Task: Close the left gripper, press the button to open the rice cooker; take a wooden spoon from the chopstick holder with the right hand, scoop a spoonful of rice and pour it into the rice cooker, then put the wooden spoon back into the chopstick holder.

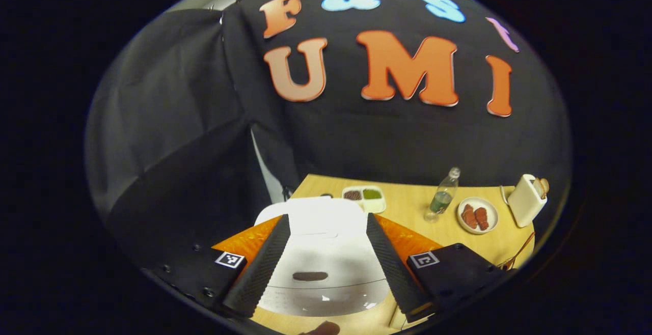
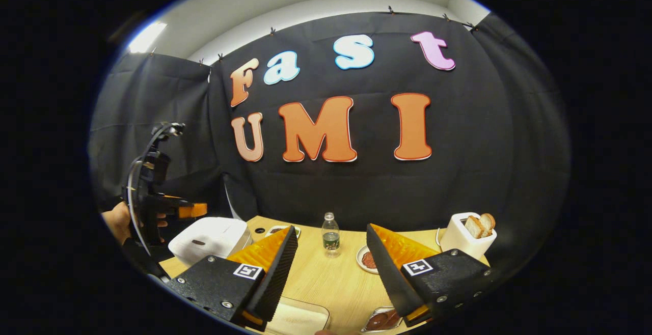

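The white rice cooker (image 1: 318, 251) sits with its lid down right in front of my left gripper (image 1: 327, 218). Its dark oval button (image 1: 309, 276) shows between the fingers, which stand wide apart and open over the lid. In the right gripper view the same cooker (image 2: 209, 238) is at the left of the wooden table (image 2: 331, 279), with the left gripper (image 2: 196, 209) hovering just above it in a person's hand (image 2: 119, 220). My right gripper (image 2: 331, 229) is open over the table's near side and holds nothing.
A divided dish of beans (image 1: 363, 197), a plastic bottle (image 1: 442, 197), a plate of red meat (image 1: 477, 215) and a toaster with bread (image 1: 527, 200) stand behind the cooker. A white container (image 2: 298, 319) and a small metal tray (image 2: 384, 319) lie under the right gripper.
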`<state>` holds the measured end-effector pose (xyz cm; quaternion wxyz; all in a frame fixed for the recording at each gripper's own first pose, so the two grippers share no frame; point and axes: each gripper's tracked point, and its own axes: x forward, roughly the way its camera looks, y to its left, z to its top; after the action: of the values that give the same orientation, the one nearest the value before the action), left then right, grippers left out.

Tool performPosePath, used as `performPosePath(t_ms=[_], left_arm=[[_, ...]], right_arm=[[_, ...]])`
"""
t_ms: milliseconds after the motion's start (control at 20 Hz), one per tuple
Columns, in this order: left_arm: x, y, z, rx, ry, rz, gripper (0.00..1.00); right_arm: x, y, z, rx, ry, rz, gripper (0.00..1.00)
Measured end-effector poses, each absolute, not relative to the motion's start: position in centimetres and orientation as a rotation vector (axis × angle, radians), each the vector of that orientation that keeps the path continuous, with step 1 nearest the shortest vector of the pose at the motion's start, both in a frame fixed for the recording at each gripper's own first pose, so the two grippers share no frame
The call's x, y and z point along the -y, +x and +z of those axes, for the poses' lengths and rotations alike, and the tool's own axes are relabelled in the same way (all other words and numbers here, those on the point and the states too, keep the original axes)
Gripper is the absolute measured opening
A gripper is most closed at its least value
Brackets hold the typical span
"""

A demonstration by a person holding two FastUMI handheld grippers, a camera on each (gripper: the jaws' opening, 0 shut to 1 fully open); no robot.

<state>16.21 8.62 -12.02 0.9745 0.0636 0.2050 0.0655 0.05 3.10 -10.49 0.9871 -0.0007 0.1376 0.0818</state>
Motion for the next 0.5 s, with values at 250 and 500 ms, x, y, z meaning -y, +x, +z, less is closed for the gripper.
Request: performPosePath(t_ms=[250, 500], left_arm=[[-4.0, 10.6, -6.4, -0.187, 0.076, 0.023, 1.00], [-1.8, 7.8, -3.9, -0.062, 0.052, -0.027, 1.00]], right_arm=[[-4.1, 0.2, -9.0, -0.219, -0.046, 0.151, 0.85], [-5.4, 0.2, -7.5, -0.168, -0.064, 0.163, 0.85]])
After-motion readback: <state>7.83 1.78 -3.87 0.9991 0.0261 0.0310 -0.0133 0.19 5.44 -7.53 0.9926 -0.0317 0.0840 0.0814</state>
